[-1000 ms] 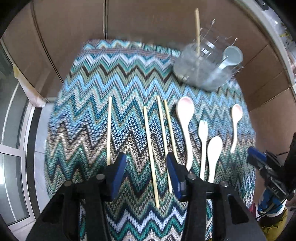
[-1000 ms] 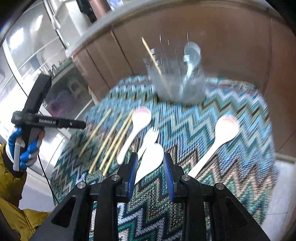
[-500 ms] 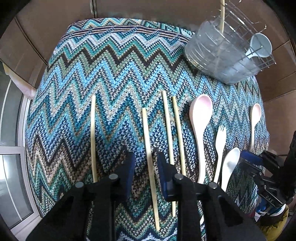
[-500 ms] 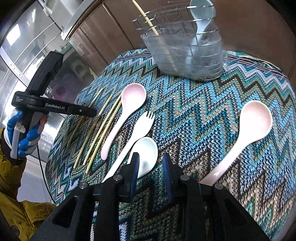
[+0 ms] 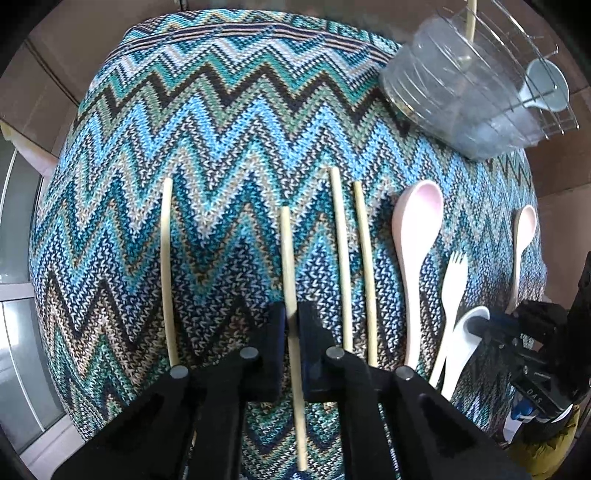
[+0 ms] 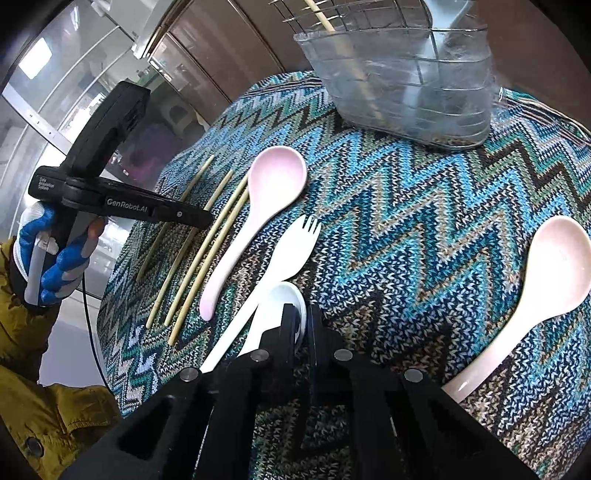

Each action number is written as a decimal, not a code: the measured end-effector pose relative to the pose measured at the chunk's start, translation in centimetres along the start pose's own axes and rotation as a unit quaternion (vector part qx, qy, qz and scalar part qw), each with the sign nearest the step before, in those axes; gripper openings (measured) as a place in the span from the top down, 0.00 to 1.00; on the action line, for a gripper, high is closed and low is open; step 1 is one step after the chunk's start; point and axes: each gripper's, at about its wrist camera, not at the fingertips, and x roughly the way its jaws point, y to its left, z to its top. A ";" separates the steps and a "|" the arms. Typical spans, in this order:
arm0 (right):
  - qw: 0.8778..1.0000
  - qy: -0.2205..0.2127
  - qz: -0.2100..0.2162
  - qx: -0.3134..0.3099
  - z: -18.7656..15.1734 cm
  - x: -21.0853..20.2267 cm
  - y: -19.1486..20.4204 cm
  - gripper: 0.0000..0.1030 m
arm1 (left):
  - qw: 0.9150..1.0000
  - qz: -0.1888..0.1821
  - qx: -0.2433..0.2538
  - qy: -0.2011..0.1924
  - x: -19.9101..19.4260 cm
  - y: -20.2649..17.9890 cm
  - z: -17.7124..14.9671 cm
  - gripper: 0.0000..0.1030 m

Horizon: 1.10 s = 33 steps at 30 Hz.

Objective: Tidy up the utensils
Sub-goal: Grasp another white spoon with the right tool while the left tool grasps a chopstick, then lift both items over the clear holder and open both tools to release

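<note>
On the zigzag cloth (image 5: pixel 229 122) lie several chopsticks, two pink spoons, a white fork (image 5: pixel 451 291) and a white spoon (image 5: pixel 466 334). My left gripper (image 5: pixel 291 315) is shut on the second chopstick from the left (image 5: pixel 287 258), low on the cloth. My right gripper (image 6: pixel 302 317) is shut on the rim of the white spoon's bowl (image 6: pixel 280 295), beside the white fork (image 6: pixel 284 254). The clear utensil holder (image 6: pixel 406 77) stands at the back with one chopstick (image 6: pixel 325 22) and a pale blue spoon in it.
A large pink spoon (image 6: pixel 255 214) lies left of the fork, another pink spoon (image 6: pixel 532 277) far right. Three other chopsticks (image 5: pixel 166 266) (image 5: pixel 341 254) (image 5: pixel 365 266) flank the held one. Brown cabinet fronts (image 5: pixel 92 44) rise behind the cloth.
Both grippers dropped closer to the cloth and closed: the left jaws onto a chopstick, the right jaws onto the white spoon's bowl.
</note>
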 end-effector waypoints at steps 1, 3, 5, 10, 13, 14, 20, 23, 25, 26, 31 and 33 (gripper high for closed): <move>1.000 -0.004 -0.001 -0.002 0.0 -0.1 0.1 0.95 | 1.000 -0.001 -0.001 -0.004 0.0 0.0 -0.1 0.95; 1.000 -0.015 -0.008 -0.007 -0.1 -0.5 0.5 0.95 | 1.000 -0.002 -0.006 -0.016 -0.5 0.4 -0.7 0.95; 0.999 -0.030 -0.018 -0.014 -0.5 -1.4 1.2 0.95 | 0.999 -0.007 -0.009 -0.035 -1.6 0.5 -1.7 0.95; 0.995 -0.069 -0.057 -0.038 -1.3 -4.0 3.5 0.95 | 0.994 -0.014 -0.009 -0.104 -5.9 1.7 -4.7 0.95; 0.991 -0.097 -0.083 -0.049 -1.7 -6.1 4.8 0.95 | 0.988 -0.039 -0.005 -0.150 -8.8 1.7 -5.9 0.95; 0.989 -0.106 -0.092 -0.052 -1.7 -6.7 5.0 0.95 | 0.986 -0.043 -0.004 -0.164 -9.6 1.3 -5.9 0.95; 0.966 -0.201 -0.155 -0.053 0.3 -12.2 6.3 0.95 | 0.955 -0.077 0.019 -0.285 -16.6 -1.1 -5.5 0.95; 0.945 -0.261 -0.192 -0.046 2.1 -14.9 6.4 0.95 | 0.936 -0.099 0.021 -0.336 -19.5 -2.4 -4.3 0.95; 0.926 -0.304 -0.219 -0.041 3.6 -16.7 6.5 0.95 | 0.923 -0.107 0.018 -0.369 -21.2 -3.3 -3.1 0.95; 0.918 -0.322 -0.229 -0.038 4.2 -17.2 6.7 0.95 | 0.917 -0.112 0.016 -0.382 -21.8 -3.7 -2.5 0.95; 0.868 -0.410 -0.281 -0.020 8.2 -19.5 6.4 0.95 | 0.888 -0.133 0.003 -0.441 -23.7 -6.0 1.6 0.95; 0.857 -0.423 -0.294 -0.019 9.6 -19.2 5.7 0.95 | 0.879 -0.133 -0.003 -0.457 -23.5 -6.6 3.2 0.95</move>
